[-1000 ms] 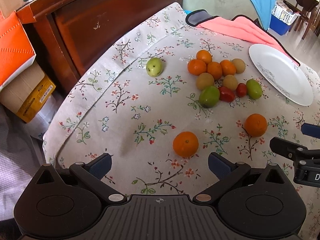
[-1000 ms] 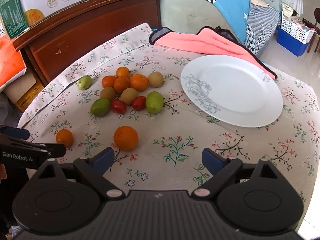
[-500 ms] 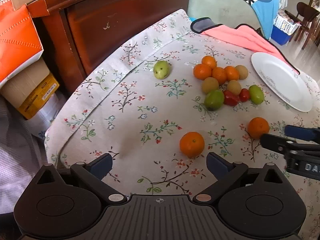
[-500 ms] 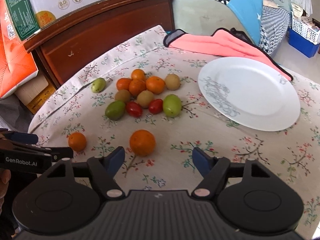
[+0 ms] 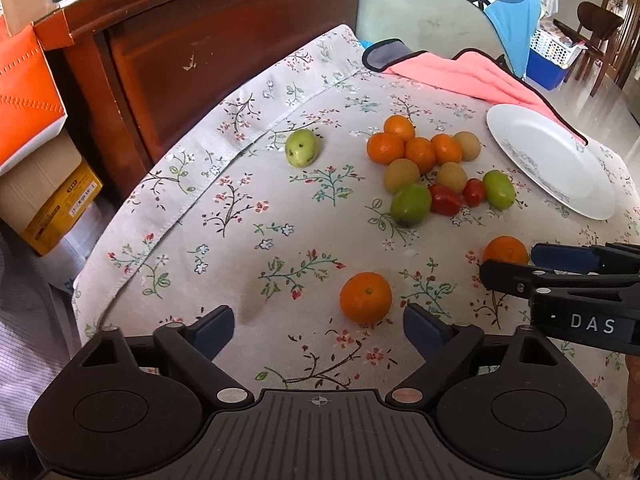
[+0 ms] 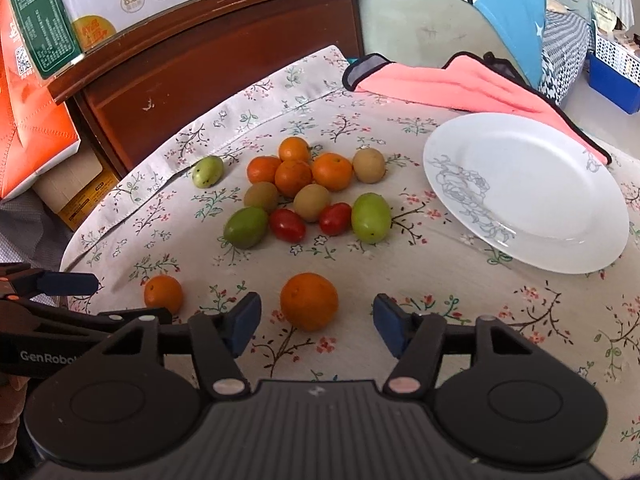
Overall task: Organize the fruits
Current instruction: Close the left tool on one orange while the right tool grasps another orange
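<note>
Two loose oranges lie on the floral cloth near me. One orange (image 5: 366, 298) sits just ahead of my left gripper (image 5: 318, 328), toward its right finger. The jaws are closing and no pad touches it. The other orange (image 6: 309, 300) lies between the blue pads of my right gripper (image 6: 317, 322). Those jaws are also closing, with gaps left on both sides. A cluster of oranges, brown, green and red fruits (image 6: 308, 196) lies mid-table, and one green fruit (image 6: 208, 171) sits apart to the left. A white plate (image 6: 540, 184) lies at the right with nothing on it.
A pink cloth (image 6: 448, 84) lies behind the plate. A dark wooden headboard (image 5: 224, 52) and stacked boxes (image 5: 44, 196) stand at the left, past the cloth's edge. A blue crate (image 5: 546, 66) and wooden chairs are far right.
Both grippers' jaws have narrowed, the right one more. Each view has tipped slightly, so its orange now sits nearer the fingertips. No fruit has moved.
</note>
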The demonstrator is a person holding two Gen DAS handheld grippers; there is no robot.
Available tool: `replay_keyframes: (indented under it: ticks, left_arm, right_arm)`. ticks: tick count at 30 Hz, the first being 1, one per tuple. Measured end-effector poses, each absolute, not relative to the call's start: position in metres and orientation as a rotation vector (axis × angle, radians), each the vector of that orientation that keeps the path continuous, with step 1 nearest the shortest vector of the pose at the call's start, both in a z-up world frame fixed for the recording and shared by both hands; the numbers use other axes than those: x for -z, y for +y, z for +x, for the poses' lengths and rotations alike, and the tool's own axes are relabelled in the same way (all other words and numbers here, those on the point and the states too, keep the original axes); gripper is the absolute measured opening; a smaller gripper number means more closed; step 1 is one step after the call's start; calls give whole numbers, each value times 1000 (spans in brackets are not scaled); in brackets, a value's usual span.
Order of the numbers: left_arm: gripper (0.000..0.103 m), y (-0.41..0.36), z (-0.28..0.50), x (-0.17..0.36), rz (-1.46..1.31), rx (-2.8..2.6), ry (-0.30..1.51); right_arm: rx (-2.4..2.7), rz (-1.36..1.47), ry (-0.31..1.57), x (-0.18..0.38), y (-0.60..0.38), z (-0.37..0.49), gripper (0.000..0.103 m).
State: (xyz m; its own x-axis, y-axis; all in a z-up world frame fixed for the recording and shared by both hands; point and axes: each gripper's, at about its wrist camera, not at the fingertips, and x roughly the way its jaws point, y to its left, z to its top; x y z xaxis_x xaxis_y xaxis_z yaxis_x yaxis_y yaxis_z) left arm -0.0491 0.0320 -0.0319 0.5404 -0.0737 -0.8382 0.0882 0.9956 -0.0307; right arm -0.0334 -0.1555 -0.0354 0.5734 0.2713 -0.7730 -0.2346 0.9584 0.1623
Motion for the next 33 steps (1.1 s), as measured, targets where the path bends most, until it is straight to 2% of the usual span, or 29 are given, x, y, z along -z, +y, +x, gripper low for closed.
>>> replay_keyframes:
  ticks: [4, 6, 10, 14, 17, 27, 29, 31, 33]
  left_arm:
    - [80, 28, -48, 34, 12, 118, 994]
    - [75, 26, -47, 36, 16, 122, 997]
    - [57, 23, -46, 39, 27, 137, 991]
    - [46, 21, -46, 40, 32, 155, 973]
    - [42, 19, -47, 40, 38, 171, 963]
    - [42, 16, -46, 41, 49, 167, 953]
    - [37, 16, -47, 40, 45, 170, 949]
    - [27, 17, -47, 39, 33, 176, 945]
    - [26, 16, -46, 39, 22, 180, 948]
  right_arm:
    - [-291, 40, 917, 37, -153, -31, 59]
    - [-292, 44, 919, 37, -153, -30, 54]
    - [-295, 43, 916, 38, -153, -29, 46]
    - [-303, 53, 911, 38, -154, -29, 35]
    - [-314, 47, 914, 39, -153, -29, 32]
    - [-309, 41, 908, 40, -152, -29, 33]
    - [-309, 34, 907, 40, -151, -29, 33]
    - [-312, 28, 907, 39, -150, -29, 33]
    - [-313, 22, 906, 39, -150, -30, 32]
